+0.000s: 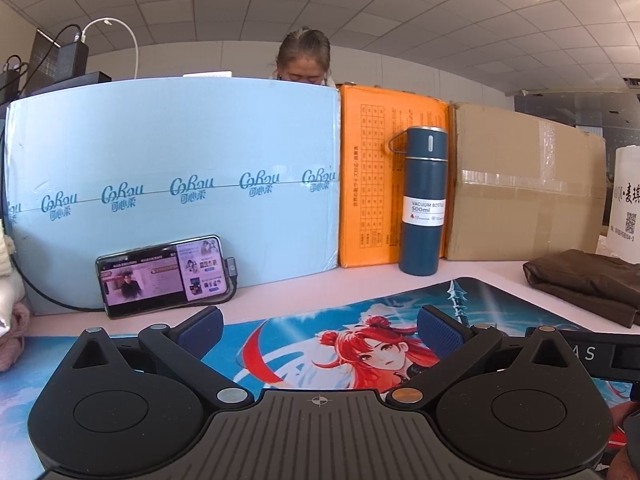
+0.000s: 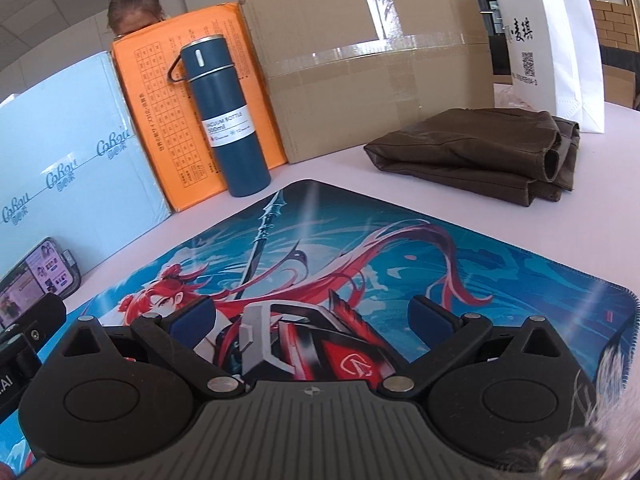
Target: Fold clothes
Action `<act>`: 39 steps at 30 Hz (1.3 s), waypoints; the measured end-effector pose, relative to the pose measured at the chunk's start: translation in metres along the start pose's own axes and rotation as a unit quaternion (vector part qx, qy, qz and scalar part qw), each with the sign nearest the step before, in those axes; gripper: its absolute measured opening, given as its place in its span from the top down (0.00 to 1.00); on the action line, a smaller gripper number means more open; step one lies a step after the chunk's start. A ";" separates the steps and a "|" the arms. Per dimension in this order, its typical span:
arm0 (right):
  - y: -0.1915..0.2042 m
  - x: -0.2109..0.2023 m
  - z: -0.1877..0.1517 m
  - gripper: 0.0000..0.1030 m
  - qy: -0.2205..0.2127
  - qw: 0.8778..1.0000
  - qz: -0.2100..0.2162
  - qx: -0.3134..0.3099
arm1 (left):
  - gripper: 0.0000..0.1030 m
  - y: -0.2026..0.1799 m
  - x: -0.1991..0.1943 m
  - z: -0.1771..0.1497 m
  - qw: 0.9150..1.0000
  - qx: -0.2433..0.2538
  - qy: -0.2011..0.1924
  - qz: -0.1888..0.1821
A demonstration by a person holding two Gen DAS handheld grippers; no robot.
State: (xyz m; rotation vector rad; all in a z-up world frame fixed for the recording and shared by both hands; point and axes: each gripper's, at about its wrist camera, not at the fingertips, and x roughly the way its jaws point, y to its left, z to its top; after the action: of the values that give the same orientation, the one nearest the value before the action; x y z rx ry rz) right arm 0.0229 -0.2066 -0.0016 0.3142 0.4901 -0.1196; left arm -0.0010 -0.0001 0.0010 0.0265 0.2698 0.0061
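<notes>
On the pink desk [image 2: 344,160], at its far right side: folded brown garment [image 2: 476,152], lying flat just past the corner of the printed mat [image 2: 400,240], close in front of the cardboard box [image 2: 372,64] and beside the white paper bag [image 2: 556,48]. Seen also from the left wrist view, at the right edge [image 1: 588,280].

Above the mat, low and near: left gripper [image 1: 320,328], blue fingers [image 1: 438,330] spread wide apart, holding nothing. Same for the right gripper [image 2: 312,320]: fingers [image 2: 428,318] parted wide, nothing between them, only the mat picture below. Both grippers well apart from the brown garment.

Along the back of the desk, from left to right: light blue box [image 1: 172,168], orange box [image 1: 372,176], cardboard box. Standing upright in front of the orange box: dark blue vacuum bottle [image 1: 422,200] with white label. Leaning against the light blue box: phone [image 1: 162,276] with lit screen and a cable plugged at its right end. At the far left edge of the left wrist view: pale and pink soft things [image 1: 12,304], perhaps more clothes, too cut off to tell. Behind the boxes: head of another person [image 1: 303,58], only the top visible.
</notes>
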 end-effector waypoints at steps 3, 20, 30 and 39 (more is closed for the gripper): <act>0.011 0.001 0.002 0.00 -0.009 1.000 0.016 -0.004 | 0.00 0.000 -0.004 0.002 1.000 -0.003 -0.010 0.004; 0.110 0.027 -0.005 0.00 0.004 0.965 0.222 -0.140 | 0.00 0.127 -0.037 0.000 0.984 -0.075 -0.030 0.159; 0.073 0.038 -0.007 0.00 0.017 0.961 0.220 -0.167 | 0.00 0.106 -0.052 0.001 0.980 -0.063 -0.036 0.183; 0.079 0.042 -0.008 0.00 0.049 0.958 0.218 -0.180 | 0.00 0.106 -0.052 0.002 0.981 -0.067 -0.035 0.177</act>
State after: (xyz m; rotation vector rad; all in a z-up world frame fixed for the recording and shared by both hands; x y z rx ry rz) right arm 0.0711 -0.1307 -0.0071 0.0647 0.5202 0.4133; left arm -0.0513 0.1050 0.0194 -0.0605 0.1920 0.3760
